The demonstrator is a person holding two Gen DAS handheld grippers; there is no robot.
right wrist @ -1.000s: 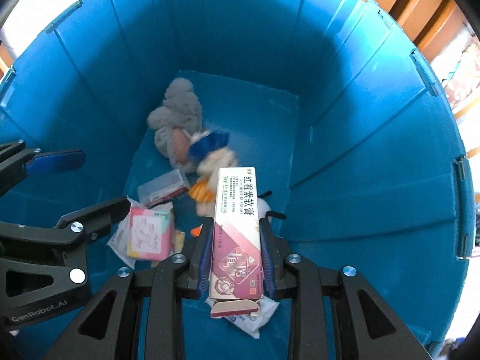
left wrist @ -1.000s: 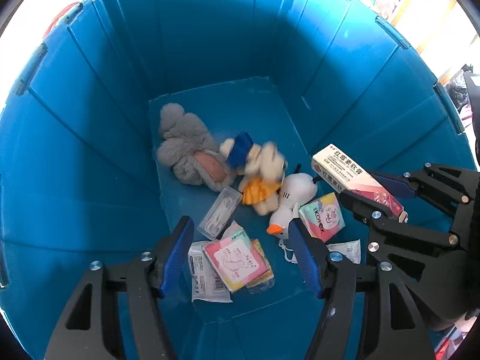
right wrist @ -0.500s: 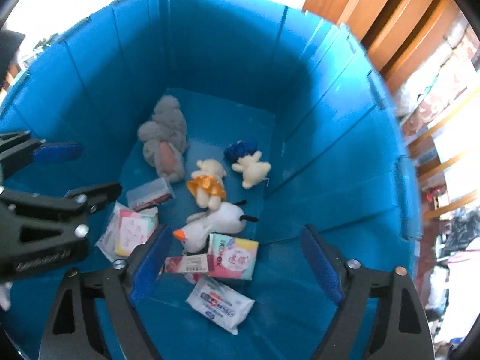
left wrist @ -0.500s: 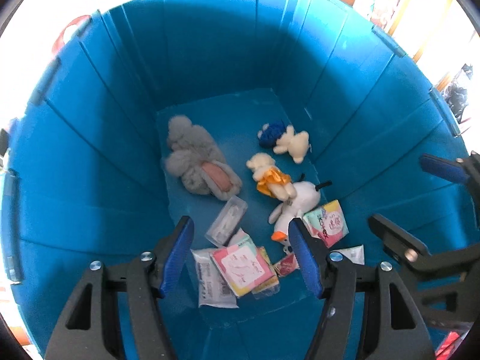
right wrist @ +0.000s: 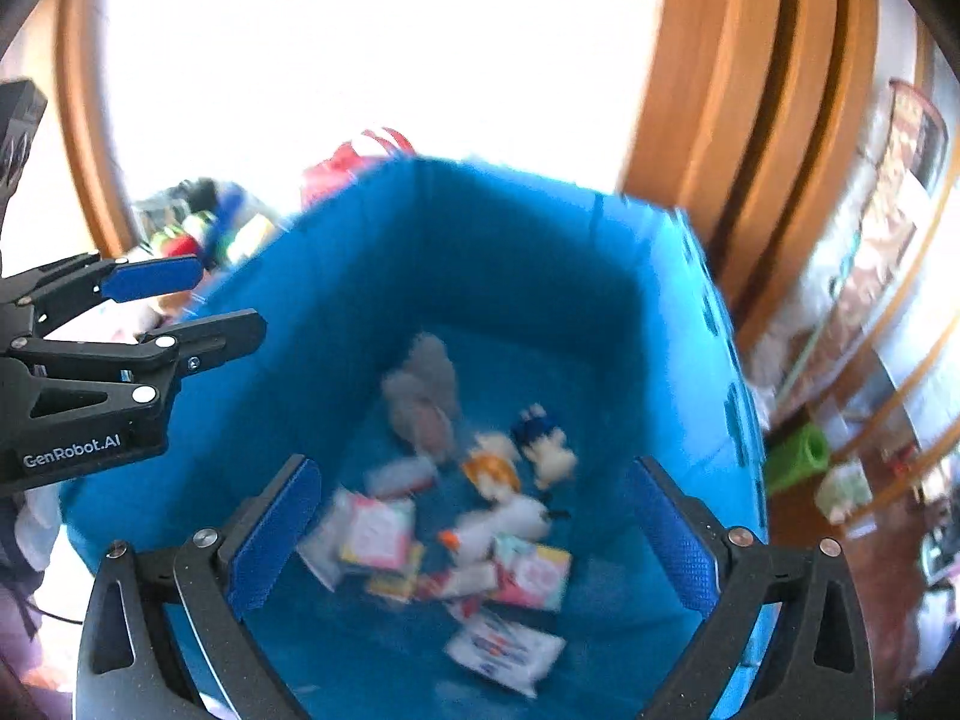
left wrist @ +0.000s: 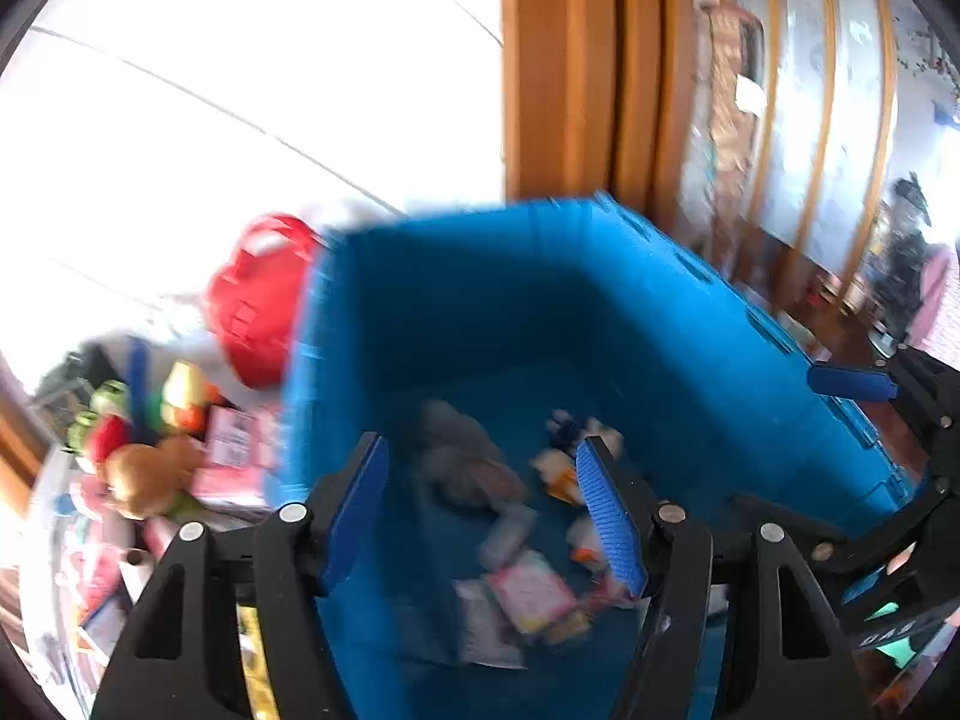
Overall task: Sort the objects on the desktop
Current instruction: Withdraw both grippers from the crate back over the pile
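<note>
Both claws hang above the blue bin (right wrist: 600, 276), and both are spread wide with nothing between their pads. From the right wrist view the right claw (right wrist: 480, 546) frames the bin's floor, where the sorted things lie in a loose heap: a grey plush (right wrist: 423, 399) toward the far end, a small doll in orange (right wrist: 492, 471) beside a blue-haired one (right wrist: 543, 441), a white duck toy (right wrist: 492, 525) nearer, and flat packets, a pink one (right wrist: 375, 534) and a white one (right wrist: 504, 651) among them. Everything is blurred, so labels cannot be read. The left claw (left wrist: 486, 516) sits over the bin's left wall. Outside that wall, more toys (left wrist: 141, 450) are piled on the counter, with a red basket (left wrist: 258, 300) behind them.
</note>
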